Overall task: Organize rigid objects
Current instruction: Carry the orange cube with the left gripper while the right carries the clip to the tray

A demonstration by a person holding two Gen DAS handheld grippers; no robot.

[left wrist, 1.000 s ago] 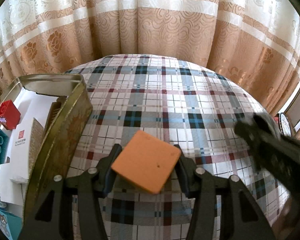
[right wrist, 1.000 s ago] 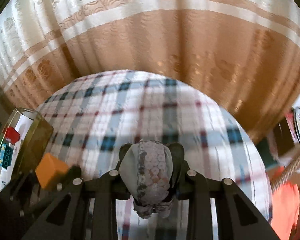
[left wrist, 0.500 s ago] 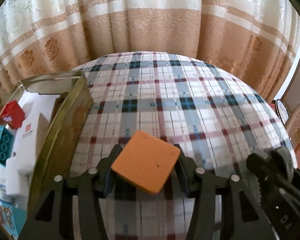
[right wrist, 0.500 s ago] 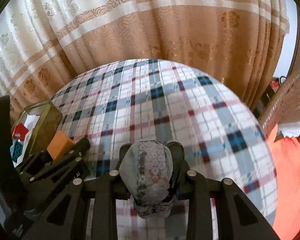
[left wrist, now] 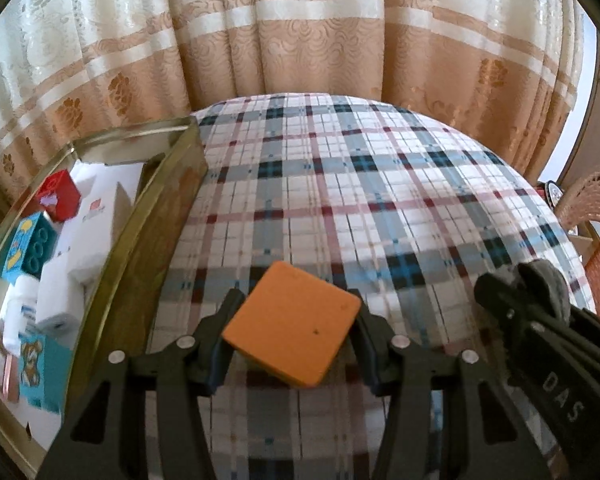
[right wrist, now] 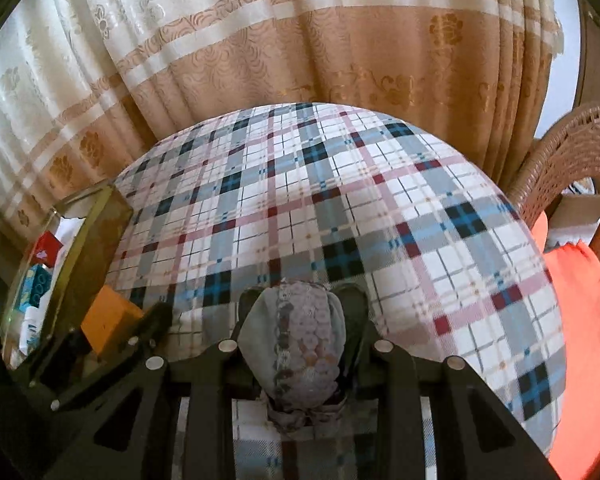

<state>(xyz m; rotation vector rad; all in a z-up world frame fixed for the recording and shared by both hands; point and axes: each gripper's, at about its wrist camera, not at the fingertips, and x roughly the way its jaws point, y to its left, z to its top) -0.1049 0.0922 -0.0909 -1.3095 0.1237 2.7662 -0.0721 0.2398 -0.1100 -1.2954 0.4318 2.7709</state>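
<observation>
Your left gripper [left wrist: 292, 330] jaws clamp the orange block [left wrist: 291, 328]; the gold tin [left wrist: 112, 256] lies just left, at the surface's left edge. Your right gripper [right wrist: 296, 344], farther off, clamps a grey pouch [right wrist: 296, 344].

Tin box [left wrist: 156, 216] cut off at left edge; contents partly hidden.

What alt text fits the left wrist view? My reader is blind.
The left tool holds an orange block above a plaid tablecloth. At left, an open tin holds toy blocks and white boxes; the right tool enters from the right, curtains behind.
</observation>
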